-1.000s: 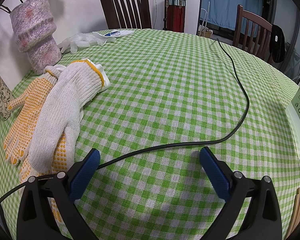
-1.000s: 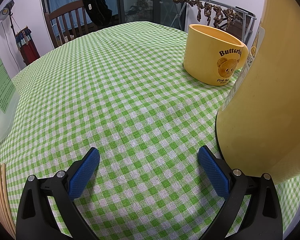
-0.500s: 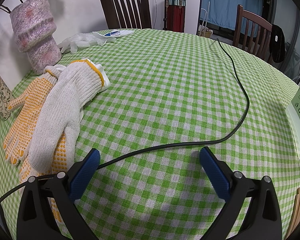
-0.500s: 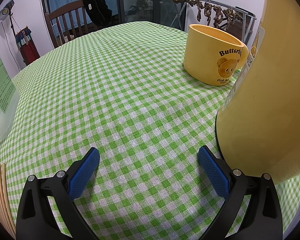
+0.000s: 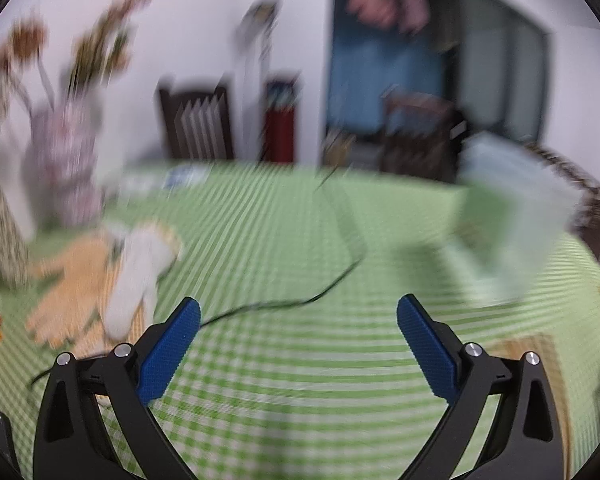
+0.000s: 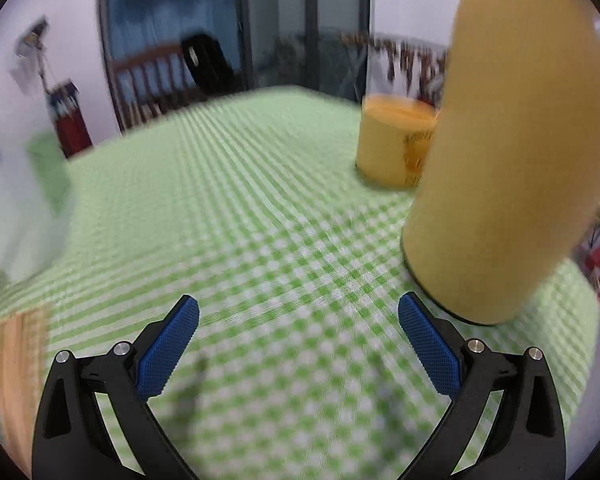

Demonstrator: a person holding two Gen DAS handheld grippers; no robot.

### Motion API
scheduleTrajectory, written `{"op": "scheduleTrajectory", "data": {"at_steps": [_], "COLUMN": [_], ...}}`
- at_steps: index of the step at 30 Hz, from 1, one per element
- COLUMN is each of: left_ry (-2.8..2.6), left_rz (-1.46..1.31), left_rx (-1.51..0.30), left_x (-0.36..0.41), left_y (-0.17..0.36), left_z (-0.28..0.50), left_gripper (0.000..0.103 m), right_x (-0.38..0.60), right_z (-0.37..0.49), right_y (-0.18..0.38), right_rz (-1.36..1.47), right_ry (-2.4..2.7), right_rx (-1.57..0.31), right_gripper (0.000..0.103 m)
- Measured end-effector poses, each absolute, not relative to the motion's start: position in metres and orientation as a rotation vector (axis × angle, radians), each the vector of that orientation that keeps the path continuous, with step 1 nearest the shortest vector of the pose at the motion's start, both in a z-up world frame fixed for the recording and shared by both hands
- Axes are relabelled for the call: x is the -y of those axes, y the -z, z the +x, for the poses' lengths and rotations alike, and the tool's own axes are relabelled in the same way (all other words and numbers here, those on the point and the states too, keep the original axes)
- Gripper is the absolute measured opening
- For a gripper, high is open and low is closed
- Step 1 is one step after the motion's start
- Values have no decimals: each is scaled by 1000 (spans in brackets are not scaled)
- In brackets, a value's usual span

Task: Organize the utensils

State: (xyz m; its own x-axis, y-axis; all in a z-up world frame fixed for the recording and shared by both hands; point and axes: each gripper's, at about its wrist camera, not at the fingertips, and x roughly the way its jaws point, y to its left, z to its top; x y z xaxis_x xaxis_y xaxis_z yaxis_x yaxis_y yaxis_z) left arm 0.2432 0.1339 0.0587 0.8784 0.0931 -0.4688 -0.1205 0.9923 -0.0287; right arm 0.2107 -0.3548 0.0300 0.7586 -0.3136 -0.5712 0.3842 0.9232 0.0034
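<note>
Green-and-white checked cloth covers the counter (image 5: 300, 380) in both wrist views, both frames heavily motion-blurred. Left claw (image 5: 298, 334) is spread wide with nothing between its blue pads, raised above the cloth. Right claw (image 6: 299, 334) likewise spread wide and empty above the cloth. Task's utensils: a bundle of pale wooden sticks, likely chopsticks (image 5: 540, 356), lies flat on the cloth just right of the left claw's right finger; the same bundle shows at the lower left edge of the right wrist view (image 6: 18, 372), left of that claw, so it sits between the two claws. Too blurred to count the sticks. A thin black cable (image 5: 300, 302) runs across the cloth ahead of the left claw and curves up toward the far edge. Work gloves (image 5: 100, 284), orange-dotted and white, lie overlapping at left, near a pinkish vase (image 5: 66, 168) with dried stems. A translucent white-green packet (image 5: 508, 232) stands at right in the left view, and at far left in the right view (image 6: 20, 216). A tall yellow container (image 6: 508, 160) stands close ahead-right of the right claw; a yellow mug (image 6: 396, 144) sits behind it, partly hidden by it. Dark wooden chairs (image 5: 198, 124) stand beyond the counter.
</note>
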Motion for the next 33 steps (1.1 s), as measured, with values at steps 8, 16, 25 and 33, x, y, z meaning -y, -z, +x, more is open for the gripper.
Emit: {"op": "scheduleTrajectory", "data": {"at_steps": [8, 16, 25, 33], "left_ry": [-131, -24, 112, 138], "left_rz": [-97, -50, -19, -15], "left_rx": [-139, -249, -340, -348], "left_x": [-67, -22, -23, -26], "left_y": [-89, -16, 25, 25], "left_z": [60, -19, -35, -24], "left_gripper": [96, 96, 96, 96], "right_x": [296, 232, 214, 206], "right_z": [50, -1, -7, -6], "right_y": [-78, -16, 24, 27], "right_rz": [61, 5, -52, -65], "right_ry": [312, 148, 89, 49], "right_rx": [-177, -303, -426, -438], "right_gripper": [96, 96, 96, 96]}}
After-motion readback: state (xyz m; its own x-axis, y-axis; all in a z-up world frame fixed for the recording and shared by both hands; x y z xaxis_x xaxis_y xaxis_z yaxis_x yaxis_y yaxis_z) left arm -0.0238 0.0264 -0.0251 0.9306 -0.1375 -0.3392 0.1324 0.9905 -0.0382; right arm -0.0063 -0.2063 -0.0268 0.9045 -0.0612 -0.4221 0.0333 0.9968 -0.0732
